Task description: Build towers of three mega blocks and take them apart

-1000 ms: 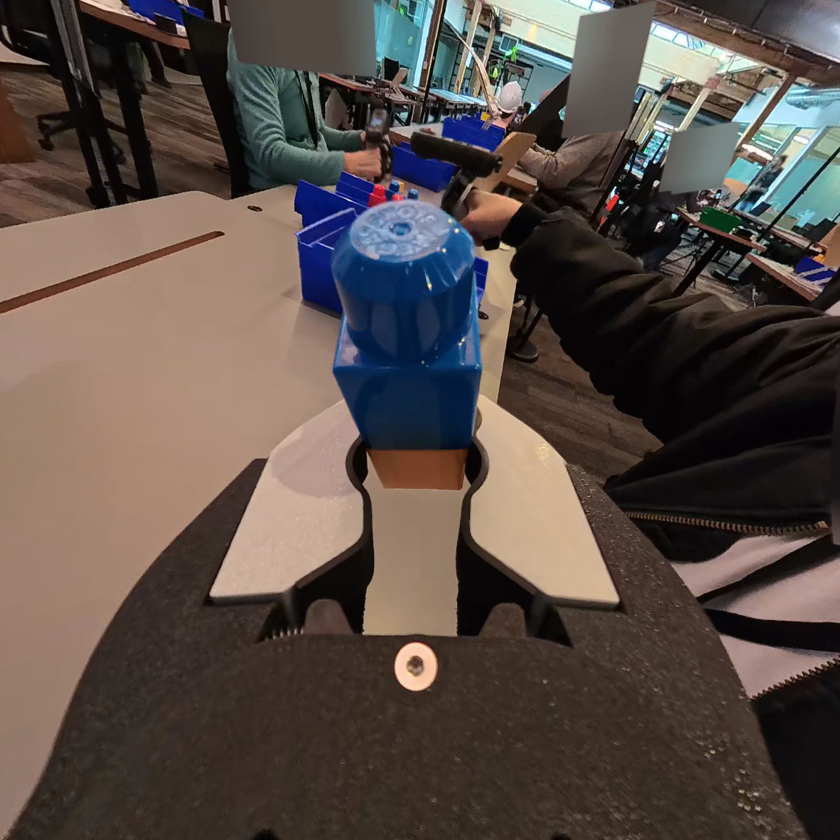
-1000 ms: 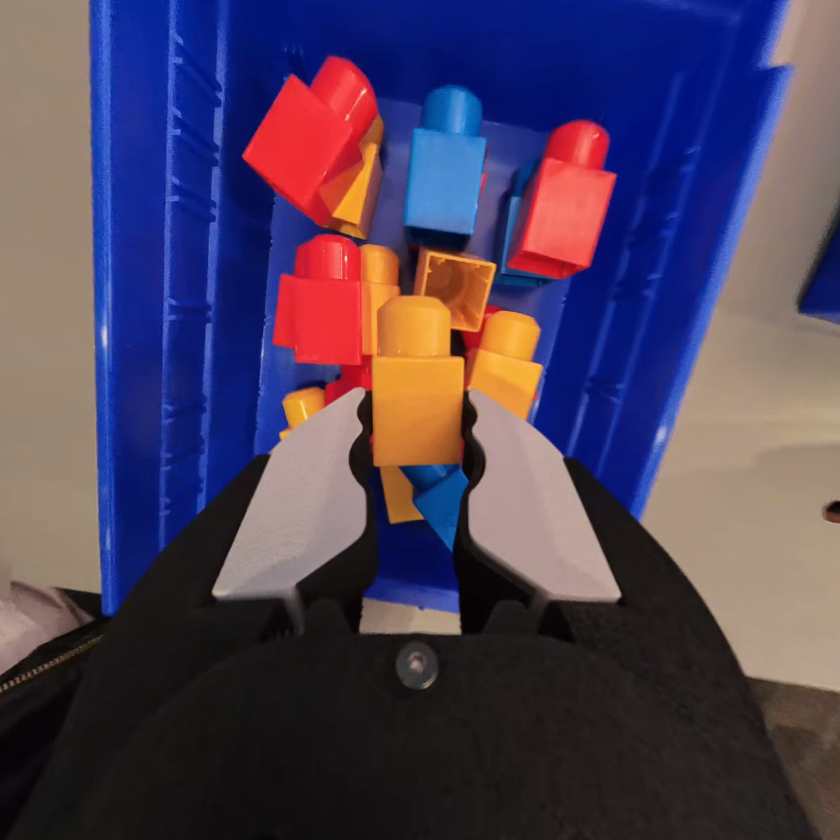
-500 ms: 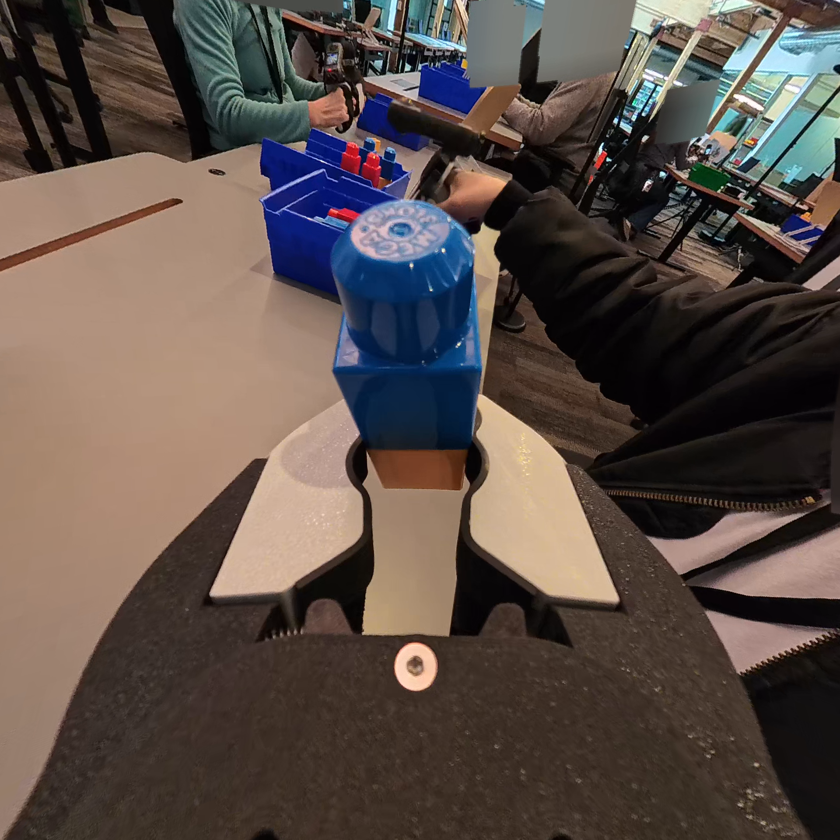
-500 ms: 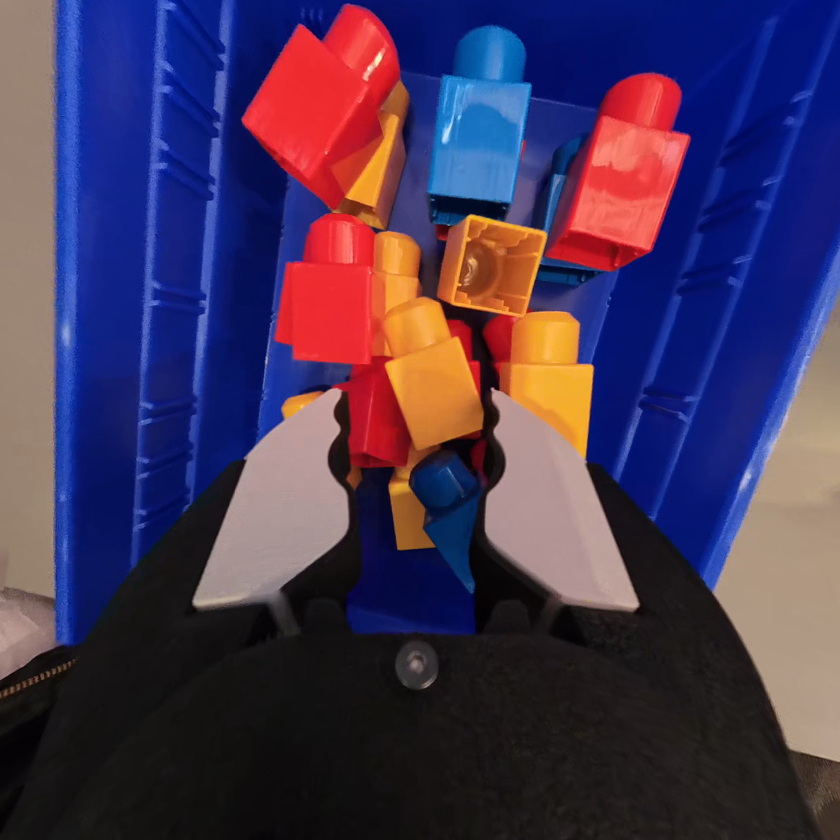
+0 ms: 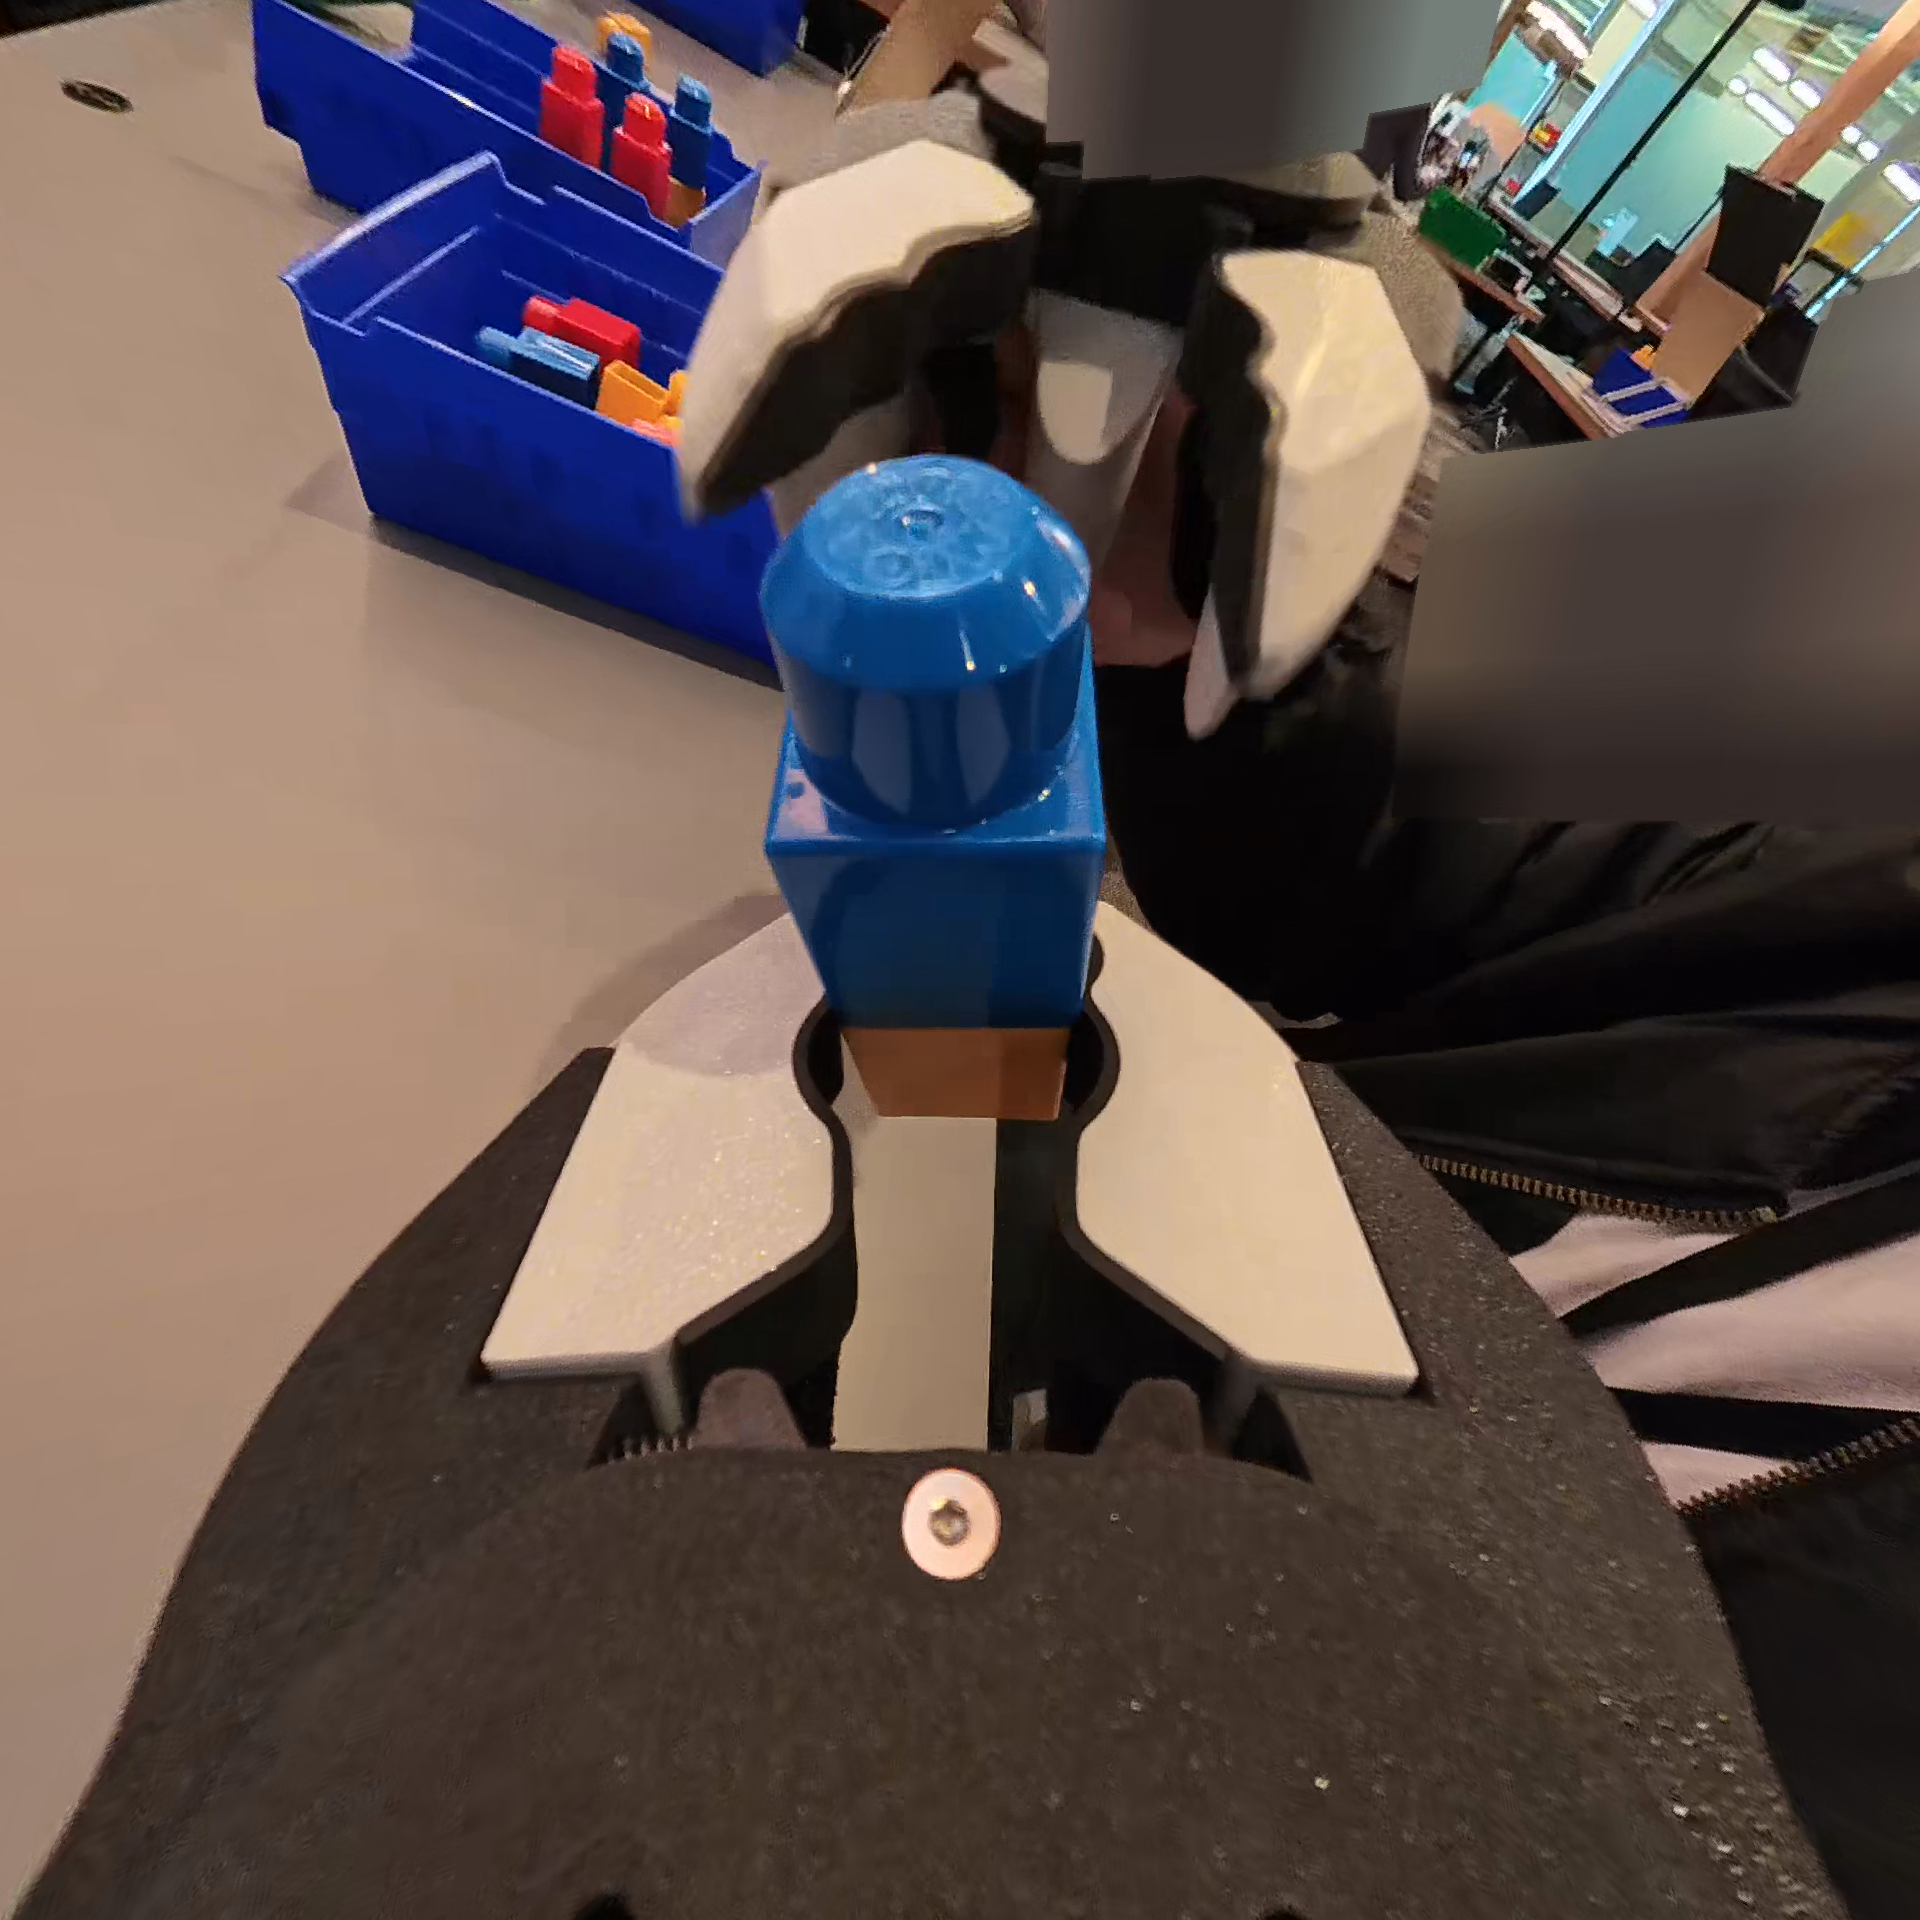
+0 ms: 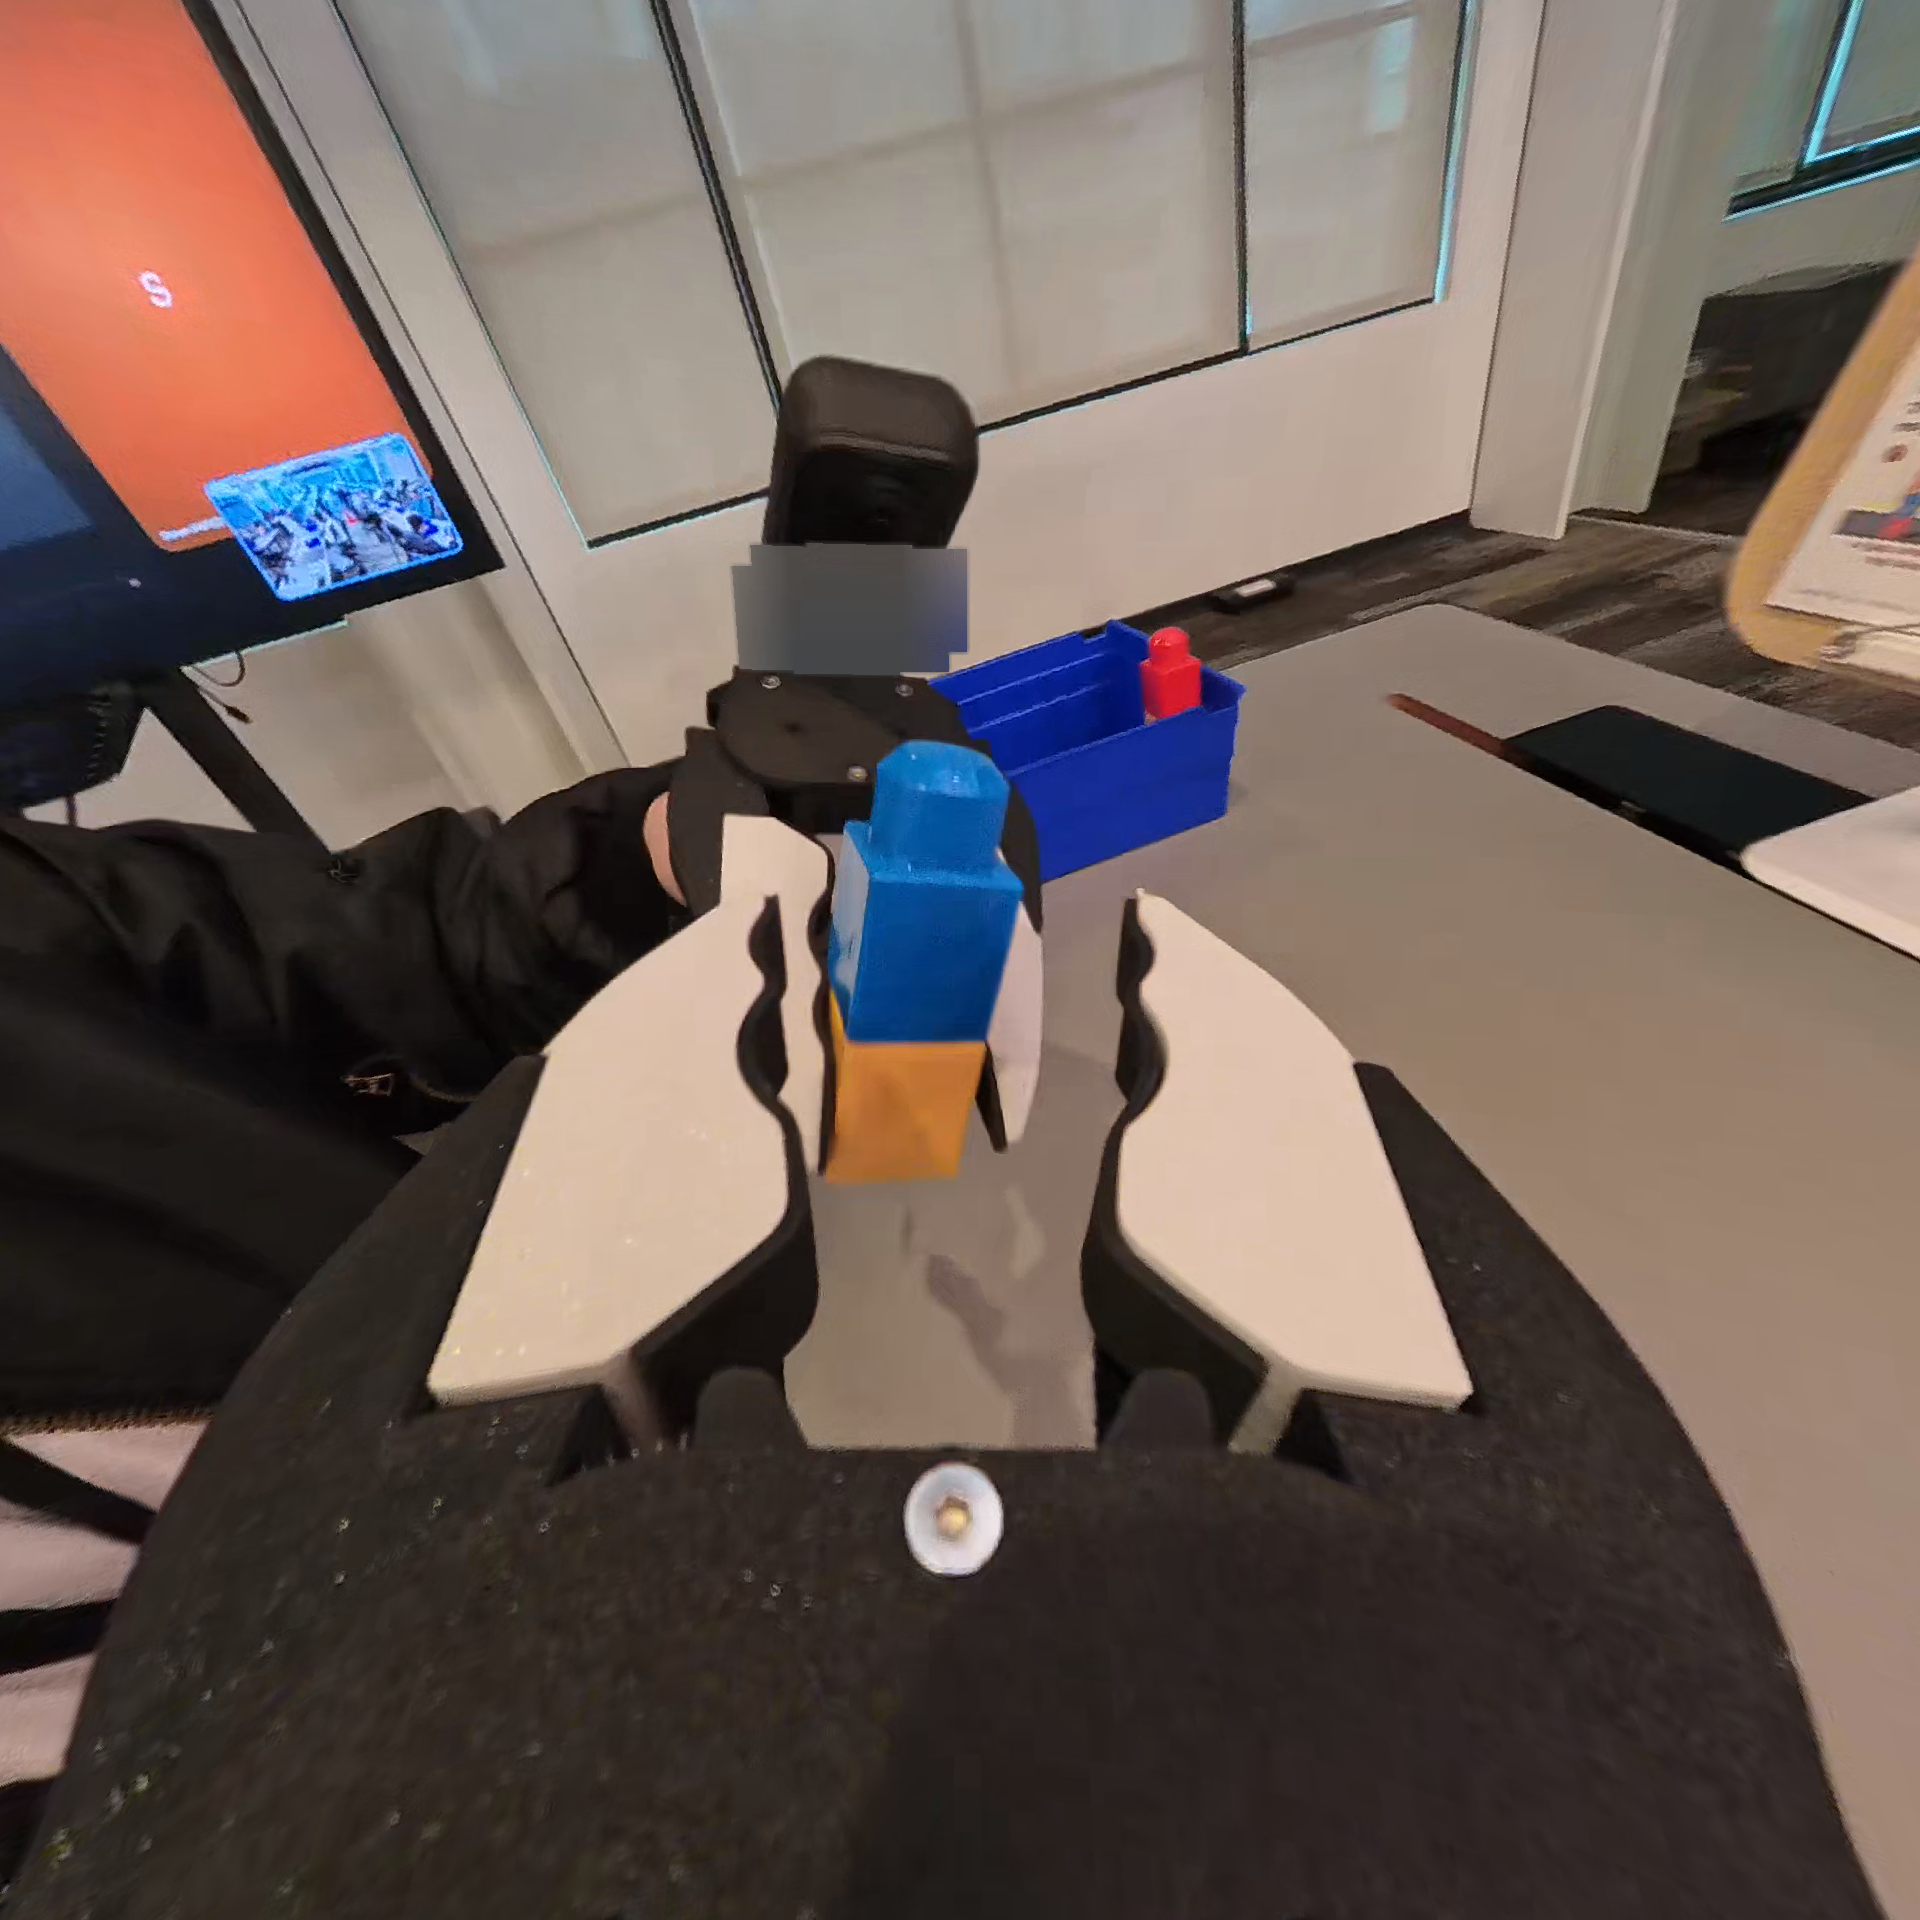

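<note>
My left gripper (image 5: 956, 1039) is shut on an orange block (image 5: 961, 1075) with a blue block (image 5: 935, 779) stacked on top, held upright above the grey table (image 5: 260, 831). In the right wrist view the same blue block (image 6: 925, 935) and orange block (image 6: 899, 1107) show between the left gripper's fingers (image 6: 1023, 997). My right gripper (image 6: 951, 914) is open and empty, its fingers wide on either side of the stack without touching it. It also shows in the left wrist view (image 5: 1039, 468), just beyond the blue block's stud.
A blue bin (image 5: 520, 416) with several loose blocks stands at the far left, a second bin (image 5: 499, 114) behind it. Another blue bin (image 6: 1101, 758) holds a red block (image 6: 1169, 675). A dark phone (image 6: 1683, 769) lies at the right. A person's black sleeve (image 5: 1558, 987) is on the right.
My right gripper let go of an orange block into the bin, opened wide, and swung away to face the stack in my left gripper. My left gripper kept its hold.
</note>
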